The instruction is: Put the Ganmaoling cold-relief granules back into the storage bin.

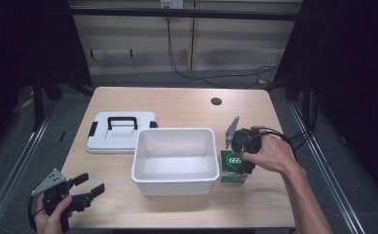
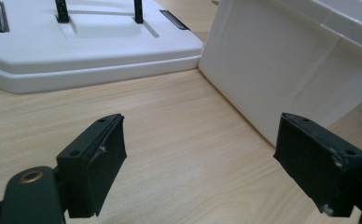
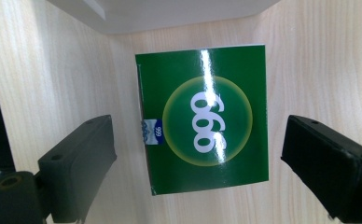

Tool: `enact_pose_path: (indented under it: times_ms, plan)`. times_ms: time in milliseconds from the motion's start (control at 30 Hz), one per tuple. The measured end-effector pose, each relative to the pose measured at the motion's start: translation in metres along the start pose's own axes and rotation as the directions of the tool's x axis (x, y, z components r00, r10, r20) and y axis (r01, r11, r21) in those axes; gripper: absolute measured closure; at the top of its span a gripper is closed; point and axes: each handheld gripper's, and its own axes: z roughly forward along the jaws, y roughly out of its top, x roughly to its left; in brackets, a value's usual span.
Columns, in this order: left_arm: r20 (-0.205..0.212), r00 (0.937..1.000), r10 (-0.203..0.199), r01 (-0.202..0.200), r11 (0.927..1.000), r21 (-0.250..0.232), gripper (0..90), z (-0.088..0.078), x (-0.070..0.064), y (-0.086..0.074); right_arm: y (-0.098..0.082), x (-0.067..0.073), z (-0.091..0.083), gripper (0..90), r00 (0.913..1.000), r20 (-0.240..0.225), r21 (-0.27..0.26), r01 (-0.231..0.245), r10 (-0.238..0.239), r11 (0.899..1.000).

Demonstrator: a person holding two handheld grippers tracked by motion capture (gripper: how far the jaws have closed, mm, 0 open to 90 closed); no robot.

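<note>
Right gripper (image 3: 195,163) hovers over the green box (image 3: 202,119) — fingers (image 3: 76,163) spread wide, the box between them, untouched. Left gripper (image 2: 202,163) fingers also gape — white bin (image 2: 286,70) ahead.

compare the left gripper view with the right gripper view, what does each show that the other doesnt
Left gripper view alone: the flat white plastic lid with black handle, lying beside the bin, beyond the open left gripper.
Right gripper view alone: the glossy green carton printed 666, between the jaws of the open right gripper.
Both: the white plastic bin and the pale wooden table.
</note>
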Motion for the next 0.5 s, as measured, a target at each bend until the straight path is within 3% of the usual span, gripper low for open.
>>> enact_pose_path:
  times_ms: [267, 500]
  plan:
    - [-0.002, 1.0000, 0.001, -0.001, 1.0000, 0.002, 15.9, 0.000, 0.000, 0.000, 0.009, -0.001, 0.014, 8.7, 0.9984, -0.002, 0.069, 0.057, -0.057, 0.996]
    - [-0.004, 1.0000, 0.002, -0.002, 1.0000, 0.002, 15.9, 0.000, 0.001, 0.000, 0.015, -0.005, 0.023, 8.8, 0.9976, -0.016, 0.103, 0.069, -0.068, 0.992]
